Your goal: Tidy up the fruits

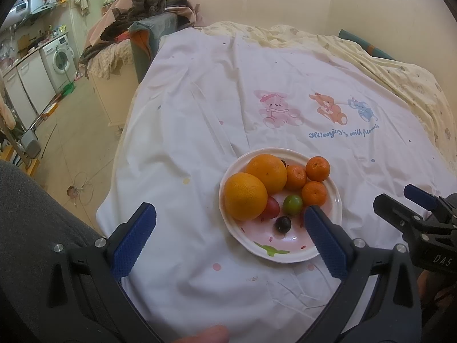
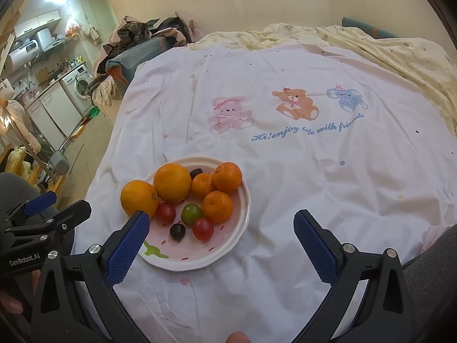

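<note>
Your left gripper (image 1: 230, 234) is open wide and holds nothing. Its blue fingers (image 1: 134, 240) hang low over the sheet (image 1: 200, 108), and the right one covers a bit of the plate's (image 1: 288, 254) near edge. Your right gripper (image 2: 221, 243) is open wide too, and empty. Its left finger sits in front of the plate's left edge. Each gripper can be seen at the side of the other one's view.

The plate is white and pink, with a green leaf painted on it. It sits on the sheet, close in front of you. Nearest on it is a small dark fruit (image 2: 177, 231), with a red tomato (image 2: 203, 228) just beside it. Behind those are a green tomato (image 2: 191, 213) and another red tomato (image 2: 166, 212).

Next come the orange ones. A big orange (image 2: 139, 197) sits on the plate's left edge. A second big orange (image 2: 172, 183) touches it from behind. Three small mandarins (image 2: 218, 206) bunch together on the right side. A second dark fruit (image 2: 196, 173) peeks out at the back.

Farther off, the sheet shows a pink bunny (image 2: 230, 114), an orange bear (image 2: 295, 103) and a blue elephant (image 2: 347, 98) above blue writing. A yellow blanket (image 2: 400, 57) lies beyond.
</note>
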The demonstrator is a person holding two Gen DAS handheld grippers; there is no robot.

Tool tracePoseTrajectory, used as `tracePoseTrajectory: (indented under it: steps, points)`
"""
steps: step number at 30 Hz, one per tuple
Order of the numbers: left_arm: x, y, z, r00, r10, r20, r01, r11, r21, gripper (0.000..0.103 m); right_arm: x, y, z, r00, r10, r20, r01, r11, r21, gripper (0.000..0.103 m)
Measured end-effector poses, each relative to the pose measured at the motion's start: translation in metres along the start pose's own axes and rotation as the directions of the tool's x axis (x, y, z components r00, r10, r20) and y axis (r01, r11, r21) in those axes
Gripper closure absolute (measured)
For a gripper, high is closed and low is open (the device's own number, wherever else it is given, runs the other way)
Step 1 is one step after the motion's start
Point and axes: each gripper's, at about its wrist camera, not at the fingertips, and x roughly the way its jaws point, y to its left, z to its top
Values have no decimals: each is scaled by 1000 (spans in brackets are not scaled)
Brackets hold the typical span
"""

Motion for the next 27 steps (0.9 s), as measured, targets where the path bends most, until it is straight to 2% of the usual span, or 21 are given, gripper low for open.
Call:
tracePoseTrajectory:
  steps: [27]
  points:
    - [3, -1, -5, 1000, 18, -13, -19, 1000, -15, 1, -1, -4, 2, 1000, -3, 1, 3, 1000, -5, 0]
